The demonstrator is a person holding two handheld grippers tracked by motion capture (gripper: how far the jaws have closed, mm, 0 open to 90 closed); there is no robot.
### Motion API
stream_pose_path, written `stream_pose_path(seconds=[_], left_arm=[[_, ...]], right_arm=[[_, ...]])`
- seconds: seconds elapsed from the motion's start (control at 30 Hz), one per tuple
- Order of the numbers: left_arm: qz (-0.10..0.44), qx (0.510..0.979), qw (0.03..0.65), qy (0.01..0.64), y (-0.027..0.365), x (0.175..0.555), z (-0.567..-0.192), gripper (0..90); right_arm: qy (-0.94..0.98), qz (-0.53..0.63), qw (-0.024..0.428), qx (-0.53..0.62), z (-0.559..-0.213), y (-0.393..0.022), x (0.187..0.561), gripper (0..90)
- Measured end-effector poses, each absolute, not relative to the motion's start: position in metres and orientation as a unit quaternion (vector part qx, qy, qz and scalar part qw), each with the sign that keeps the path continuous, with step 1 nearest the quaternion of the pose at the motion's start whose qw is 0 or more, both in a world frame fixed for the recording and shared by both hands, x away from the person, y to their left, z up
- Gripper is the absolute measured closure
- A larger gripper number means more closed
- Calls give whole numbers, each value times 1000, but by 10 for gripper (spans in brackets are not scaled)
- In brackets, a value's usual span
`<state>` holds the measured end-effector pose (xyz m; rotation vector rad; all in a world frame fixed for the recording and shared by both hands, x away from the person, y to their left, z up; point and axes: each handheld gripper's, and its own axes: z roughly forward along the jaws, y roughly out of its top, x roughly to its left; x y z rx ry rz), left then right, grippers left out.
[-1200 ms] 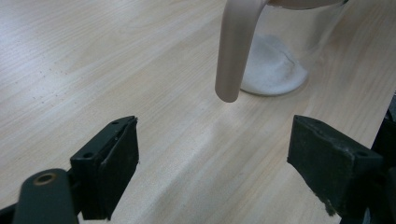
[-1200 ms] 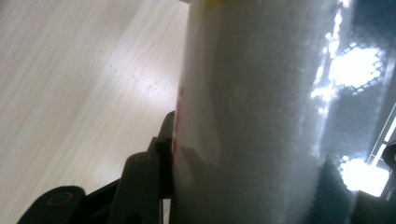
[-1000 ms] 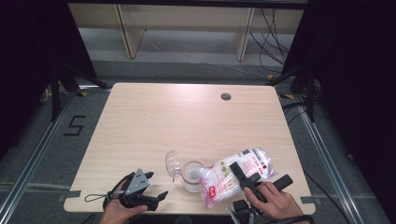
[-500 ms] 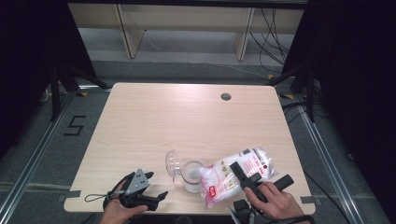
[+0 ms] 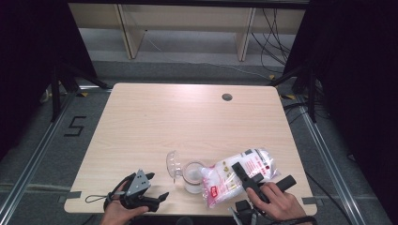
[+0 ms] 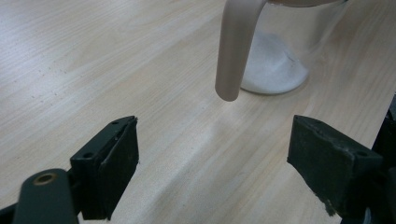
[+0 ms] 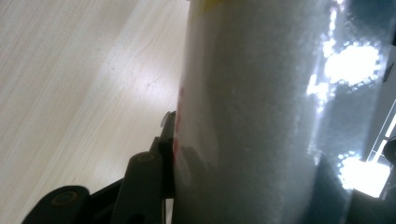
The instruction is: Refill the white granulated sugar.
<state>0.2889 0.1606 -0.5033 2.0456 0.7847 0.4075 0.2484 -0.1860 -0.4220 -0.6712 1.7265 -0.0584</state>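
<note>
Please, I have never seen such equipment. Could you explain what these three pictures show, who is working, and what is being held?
A person sits at a wooden table and holds a hand tool with two black jaws in each hand. The high view looks down from above. The other two pictures come from small cameras on the tools.

The right gripper clamps a clear bag of white grains; in the right gripper view the bag presses against its jaws. The bag is tilted towards a clear jar with its lid hinged open.

The left gripper rests open and empty near the table edge. In the left gripper view, the jar already has some white grains at the bottom.
</note>
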Motion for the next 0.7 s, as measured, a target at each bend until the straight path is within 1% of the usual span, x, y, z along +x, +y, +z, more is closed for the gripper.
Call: stream_pose_path(seconds=[0.7], left_arm=[[164, 821, 444, 320, 160, 289, -503, 161]], right_arm=[[742, -26, 600, -297, -422, -186, 250, 619]])
